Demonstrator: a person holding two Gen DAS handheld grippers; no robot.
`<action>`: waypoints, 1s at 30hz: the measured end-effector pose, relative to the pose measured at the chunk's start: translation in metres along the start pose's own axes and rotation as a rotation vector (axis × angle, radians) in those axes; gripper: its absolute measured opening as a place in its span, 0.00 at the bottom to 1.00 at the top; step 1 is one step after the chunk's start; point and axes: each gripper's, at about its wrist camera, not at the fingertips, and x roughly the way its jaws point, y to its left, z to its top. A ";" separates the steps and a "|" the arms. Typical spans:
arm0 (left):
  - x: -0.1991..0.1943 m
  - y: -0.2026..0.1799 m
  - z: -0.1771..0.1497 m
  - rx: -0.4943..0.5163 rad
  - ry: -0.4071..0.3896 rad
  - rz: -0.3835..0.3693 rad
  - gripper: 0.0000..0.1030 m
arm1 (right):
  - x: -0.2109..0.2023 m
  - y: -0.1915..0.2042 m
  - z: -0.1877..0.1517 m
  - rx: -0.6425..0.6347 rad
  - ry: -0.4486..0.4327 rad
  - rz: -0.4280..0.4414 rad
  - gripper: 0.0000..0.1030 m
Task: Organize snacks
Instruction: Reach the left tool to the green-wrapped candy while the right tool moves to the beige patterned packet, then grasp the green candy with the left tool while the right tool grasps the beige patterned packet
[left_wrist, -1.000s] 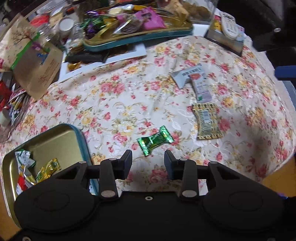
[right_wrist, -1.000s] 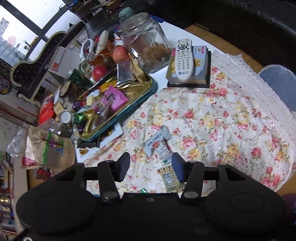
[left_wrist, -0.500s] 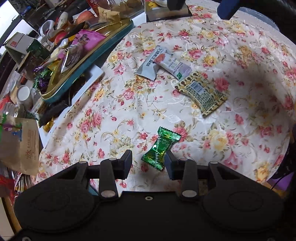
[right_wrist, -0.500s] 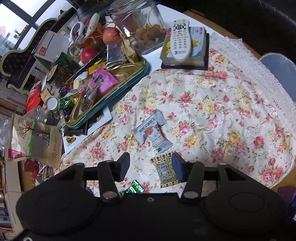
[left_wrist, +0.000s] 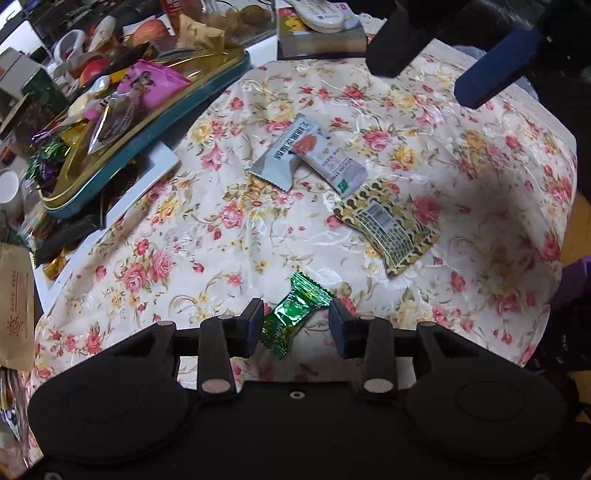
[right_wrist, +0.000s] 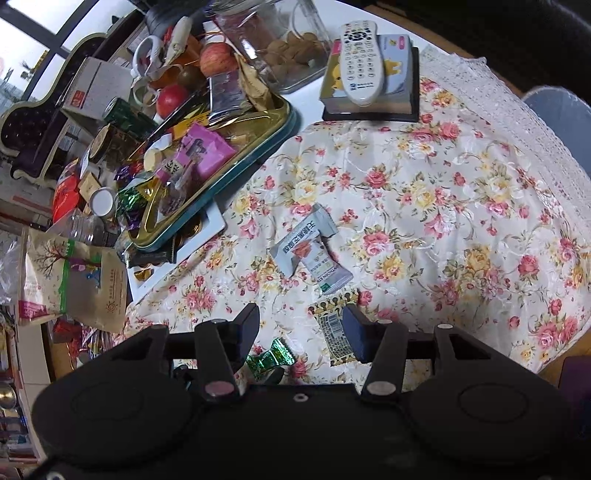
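A green foil candy (left_wrist: 293, 312) lies on the floral tablecloth (left_wrist: 221, 236), between the fingers of my open left gripper (left_wrist: 295, 323), which is low over it. It also shows in the right wrist view (right_wrist: 271, 357). Beyond it lie a gold patterned packet (left_wrist: 388, 225), a grey sachet (left_wrist: 284, 155) and a white-purple sachet (left_wrist: 332, 162). My right gripper (right_wrist: 301, 326) is open and empty, high above the cloth; its fingers (left_wrist: 484, 83) show at the top of the left wrist view.
A teal-rimmed gold tray (right_wrist: 255, 147) full of snacks stands at the back left. A remote on a box (right_wrist: 360, 62), a glass jar (right_wrist: 273, 40), apples and a paper bag (right_wrist: 74, 280) crowd the table's far and left sides.
My left gripper has swung away from the small tin tray and lowered around the green candy. My right gripper has drifted slightly, staying open above the table.
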 end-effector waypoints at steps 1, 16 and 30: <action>0.002 -0.001 0.001 0.012 0.004 0.004 0.46 | 0.000 -0.002 0.000 0.009 0.003 0.004 0.52; 0.023 -0.007 0.004 0.051 0.042 -0.004 0.46 | 0.002 -0.014 0.001 0.056 0.030 0.008 0.52; 0.032 0.042 0.014 -0.634 0.246 -0.052 0.24 | 0.011 -0.018 -0.001 0.043 0.042 -0.029 0.52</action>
